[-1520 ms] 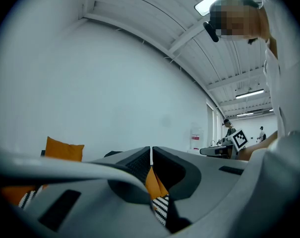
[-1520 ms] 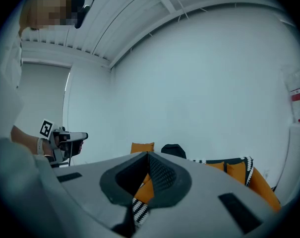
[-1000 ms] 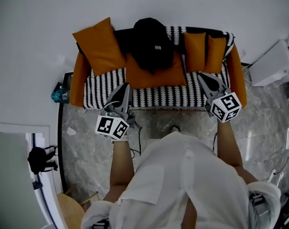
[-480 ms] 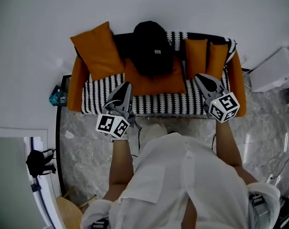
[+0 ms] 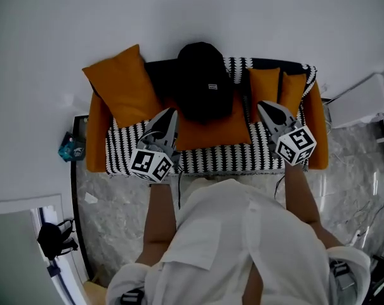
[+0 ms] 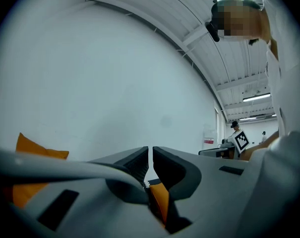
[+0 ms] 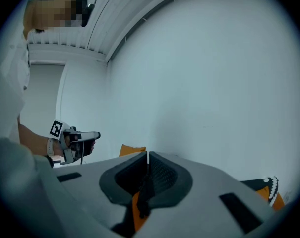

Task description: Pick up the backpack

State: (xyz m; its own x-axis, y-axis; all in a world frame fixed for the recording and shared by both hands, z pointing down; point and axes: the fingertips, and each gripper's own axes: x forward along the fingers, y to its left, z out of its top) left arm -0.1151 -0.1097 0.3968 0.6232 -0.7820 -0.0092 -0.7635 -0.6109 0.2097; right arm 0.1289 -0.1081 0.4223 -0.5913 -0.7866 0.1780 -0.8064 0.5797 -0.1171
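On the striped sofa (image 5: 225,159), black backpack (image 5: 203,81), left hand-held gripper (image 5: 172,112) and right hand-held gripper (image 5: 262,105) both clenched, empty

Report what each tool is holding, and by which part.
Nothing is held. The left tool and right tool are both shut and empty; the black backpack sits ungrasped on the sofa.
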